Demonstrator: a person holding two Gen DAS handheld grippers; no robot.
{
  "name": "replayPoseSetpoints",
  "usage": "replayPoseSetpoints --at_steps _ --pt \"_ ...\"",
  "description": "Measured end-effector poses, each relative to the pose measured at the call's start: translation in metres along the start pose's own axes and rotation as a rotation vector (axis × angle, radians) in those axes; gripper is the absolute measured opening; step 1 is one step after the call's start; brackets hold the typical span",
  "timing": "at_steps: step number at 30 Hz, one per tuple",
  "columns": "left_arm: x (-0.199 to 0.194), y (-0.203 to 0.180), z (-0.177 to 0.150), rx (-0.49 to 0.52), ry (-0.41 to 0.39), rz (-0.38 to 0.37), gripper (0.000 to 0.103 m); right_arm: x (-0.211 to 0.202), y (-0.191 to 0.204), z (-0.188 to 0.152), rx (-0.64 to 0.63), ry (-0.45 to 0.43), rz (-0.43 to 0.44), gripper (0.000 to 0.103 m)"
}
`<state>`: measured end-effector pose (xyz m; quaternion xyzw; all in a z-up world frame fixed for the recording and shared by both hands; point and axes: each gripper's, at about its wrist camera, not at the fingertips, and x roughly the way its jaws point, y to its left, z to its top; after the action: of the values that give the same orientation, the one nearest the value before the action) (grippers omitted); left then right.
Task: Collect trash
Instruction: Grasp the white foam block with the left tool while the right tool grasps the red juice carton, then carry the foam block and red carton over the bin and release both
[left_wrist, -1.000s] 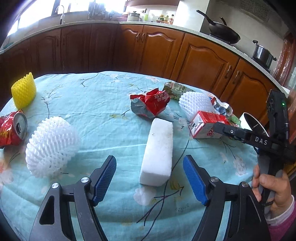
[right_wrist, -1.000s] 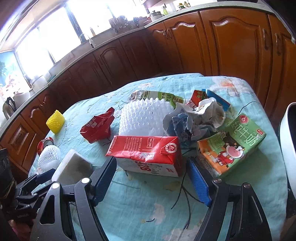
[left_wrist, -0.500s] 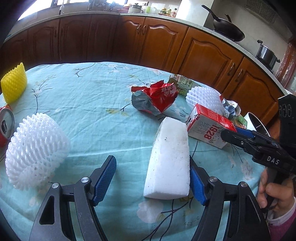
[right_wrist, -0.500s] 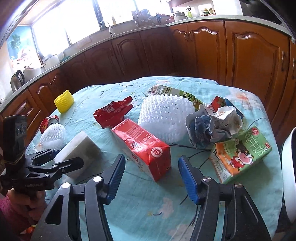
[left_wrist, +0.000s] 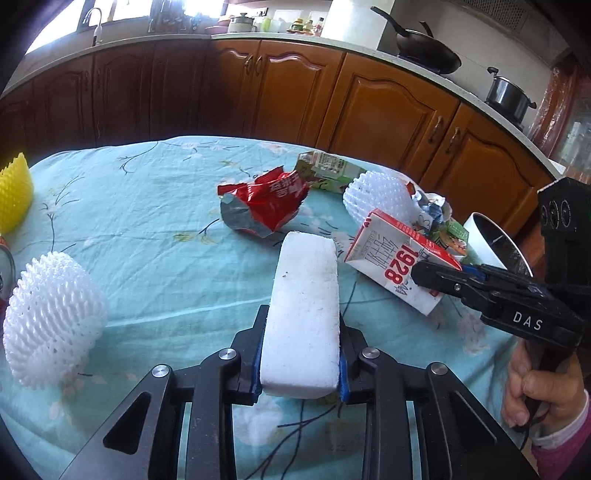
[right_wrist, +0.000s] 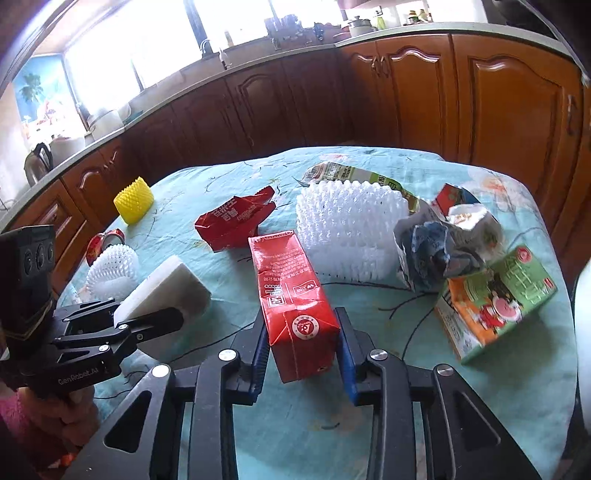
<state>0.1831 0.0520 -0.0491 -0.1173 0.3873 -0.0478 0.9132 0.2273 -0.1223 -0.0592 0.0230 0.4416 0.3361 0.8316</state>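
White foam block (left_wrist: 303, 314) on the table (left_wrist: 155, 236), pressed between blue pads of closing left tool (left_wrist: 300, 363). Red milk carton (right_wrist: 295, 306) pinched likewise in closing right tool (right_wrist: 303, 356). Around: red snack wrapper (left_wrist: 269, 205), white foam fruit nets (left_wrist: 51, 317), yellow net (right_wrist: 133, 199), crumpled paper (right_wrist: 443, 243), green-orange carton (right_wrist: 495, 299). White bin rim (left_wrist: 487, 236) at table edge; contents indiscernible.

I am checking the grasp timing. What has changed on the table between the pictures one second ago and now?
Both grippers came forward and their jaws are closing. The left gripper now has its pads against the white foam block. The right gripper has its pads on the red milk carton, which it turned end-on. The red wrapper, foam nets, yellow net and green-orange carton stayed in place.
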Motion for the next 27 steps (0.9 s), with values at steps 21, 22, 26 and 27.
replayPoseSetpoints --at_steps 21,22,26,27 --pt "0.006 -0.108 0.0 0.146 0.031 -0.242 0.027 -0.156 -0.088 -0.076 0.352 -0.249 -0.166 0.03" --pt "0.009 -0.112 0.002 0.153 0.033 -0.246 0.027 -0.161 -0.092 -0.079 0.358 -0.253 -0.176 0.03" --pt "0.021 -0.131 0.007 0.179 0.043 -0.261 0.027 -0.175 -0.107 -0.087 0.387 -0.272 -0.208 0.03" --pt "0.026 -0.136 0.008 0.183 0.046 -0.264 0.027 -0.178 -0.111 -0.088 0.394 -0.276 -0.215 0.03"
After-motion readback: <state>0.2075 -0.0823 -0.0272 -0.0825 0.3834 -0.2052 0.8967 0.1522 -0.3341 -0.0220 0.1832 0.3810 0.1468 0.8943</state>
